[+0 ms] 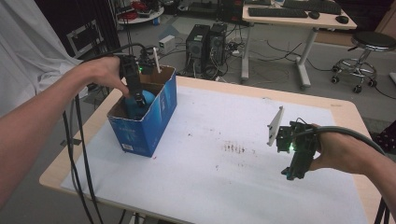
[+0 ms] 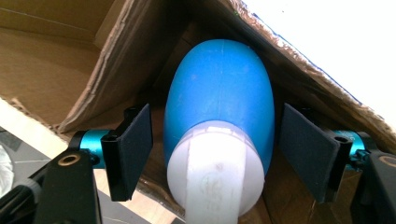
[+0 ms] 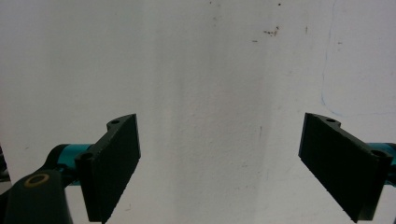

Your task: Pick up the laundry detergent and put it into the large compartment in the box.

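Observation:
A blue, rounded object with a white end (image 2: 219,88) lies inside an open blue cardboard box (image 1: 144,128) at the table's left rear. My left gripper (image 1: 139,100) reaches down into the box. In the left gripper view its jaws stand either side of the blue object (image 1: 148,97) with a gap on each side, and the gripper (image 2: 217,149) is open. My right gripper (image 1: 292,172) hovers at the right of the table, over the white sheet (image 1: 210,177). It is open (image 3: 219,163) with nothing between its pads.
The box's brown inner walls (image 2: 56,70) close in around the left gripper. Small dark specks (image 1: 233,148) mark the sheet's middle. Beyond the table stand two computer towers (image 1: 205,42), a desk (image 1: 299,21) and a stool (image 1: 369,44). Cables hang off the left edge.

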`<state>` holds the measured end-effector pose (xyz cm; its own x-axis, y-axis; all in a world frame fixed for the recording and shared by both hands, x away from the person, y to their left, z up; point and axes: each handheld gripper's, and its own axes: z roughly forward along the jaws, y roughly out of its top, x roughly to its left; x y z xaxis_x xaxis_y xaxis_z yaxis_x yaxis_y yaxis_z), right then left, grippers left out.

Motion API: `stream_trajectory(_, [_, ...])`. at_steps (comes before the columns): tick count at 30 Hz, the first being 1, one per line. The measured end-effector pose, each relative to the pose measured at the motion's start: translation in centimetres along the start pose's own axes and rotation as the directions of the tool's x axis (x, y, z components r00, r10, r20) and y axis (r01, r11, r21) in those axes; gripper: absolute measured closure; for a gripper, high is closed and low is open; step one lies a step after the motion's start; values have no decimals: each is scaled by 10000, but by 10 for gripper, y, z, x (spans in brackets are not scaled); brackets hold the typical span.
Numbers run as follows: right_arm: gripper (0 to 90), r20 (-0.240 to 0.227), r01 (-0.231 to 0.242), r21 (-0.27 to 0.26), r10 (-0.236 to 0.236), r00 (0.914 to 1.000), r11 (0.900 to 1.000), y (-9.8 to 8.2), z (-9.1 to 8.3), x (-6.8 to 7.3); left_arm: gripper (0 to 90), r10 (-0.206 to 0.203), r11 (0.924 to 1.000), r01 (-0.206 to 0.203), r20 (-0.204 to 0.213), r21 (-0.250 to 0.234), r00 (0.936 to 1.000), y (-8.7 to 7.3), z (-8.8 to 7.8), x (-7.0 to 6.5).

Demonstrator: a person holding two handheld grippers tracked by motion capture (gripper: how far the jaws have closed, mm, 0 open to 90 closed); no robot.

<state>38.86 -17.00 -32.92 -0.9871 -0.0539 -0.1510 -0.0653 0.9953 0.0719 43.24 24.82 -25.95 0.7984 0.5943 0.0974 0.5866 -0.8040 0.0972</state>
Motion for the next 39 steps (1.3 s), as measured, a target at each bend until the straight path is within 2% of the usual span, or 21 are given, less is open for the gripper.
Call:
stream_trajectory(10, [118,8,-13,-20,14,10000,10000,-1,-1,0,270,112,9999,-114,-140,-101,9998,1,-18,1])
stream_trajectory(14, [118,24,-1,-65,1,10000,10000,-1,-1,0,271,227,9995,-232,-243,-214,9994,4,-33,-1])
stream_trajectory(22, [118,36,-2,-88,2,10000,10000,0,-2,0,270,794,9962,-806,-341,-335,9963,20,-55,-14])
stream_trajectory(23, [118,31,-29,-78,29,10000,10000,0,-3,1,270,1097,9931,-1111,-382,-371,9932,28,-60,-23])
stream_trajectory(25, [118,25,-22,-71,23,10000,10000,0,-3,1,270,1384,9894,-1401,-439,-380,9894,36,-64,-30])
stream_trajectory(30, [118,65,1,-109,0,10000,9999,-1,-4,1,261,2152,9747,-2170,-363,-544,9759,55,-66,-52])
stream_trajectory(33, [118,114,-12,-126,14,9999,9999,-1,-5,2,236,2782,9582,-2796,-300,-603,9601,67,-63,-68])
stream_trajectory(35, [118,120,-61,-122,63,9999,9999,-2,-6,2,226,2990,9516,-3002,-275,-655,9539,72,-60,-75])
stream_trajectory(37, [118,212,-170,-104,172,9996,9998,-2,-8,2,208,3324,9405,-3333,-236,-659,9428,78,-57,-84])
stream_trajectory(38, [118,212,-170,-104,172,9996,9998,-2,-8,2,208,3324,9405,-3333,-236,-659,9428,78,-57,-84])
stream_trajectory(39, [118,233,-145,-142,148,9996,9998,-2,-8,2,208,3517,9341,-3518,-127,-607,9360,82,-54,-89])
